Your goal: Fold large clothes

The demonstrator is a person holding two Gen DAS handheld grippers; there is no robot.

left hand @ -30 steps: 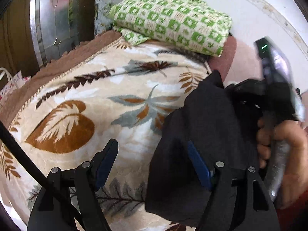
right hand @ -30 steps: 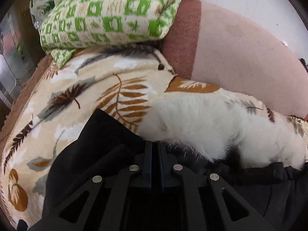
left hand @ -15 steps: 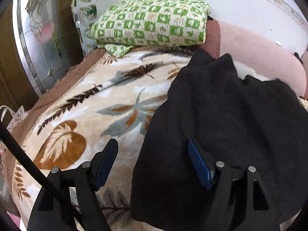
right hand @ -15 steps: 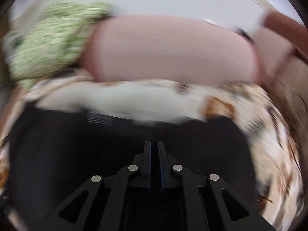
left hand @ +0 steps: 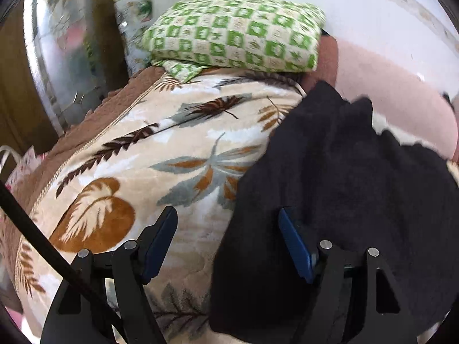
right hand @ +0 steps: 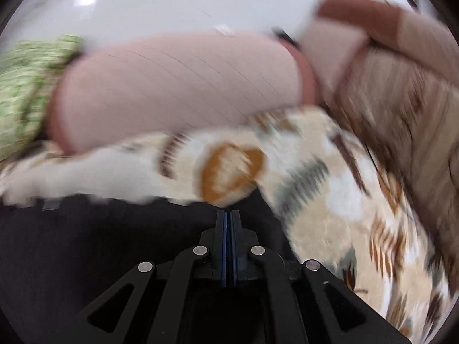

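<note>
A large black garment [left hand: 338,189] lies spread on the leaf-patterned blanket [left hand: 160,154], covering its right half. My left gripper [left hand: 228,218] is open and empty, low over the garment's left edge: its right finger is over the black cloth, its left finger over the blanket. In the blurred right wrist view my right gripper [right hand: 228,215] has its jaws pressed together at the far edge of the black garment [right hand: 114,235], which fills the lower left. Whether cloth is pinched between the pads does not show.
A folded green-checked blanket [left hand: 238,28] sits at the head of the bed against a white wall. A pink bolster [right hand: 178,86] lies along the far side. A mirrored door [left hand: 66,57] and a bag [left hand: 23,166] stand at the left.
The right gripper swung right along the garment's far edge, its view now blurred. It and the hand left the left view. The black garment went from bunched to spread flat.
</note>
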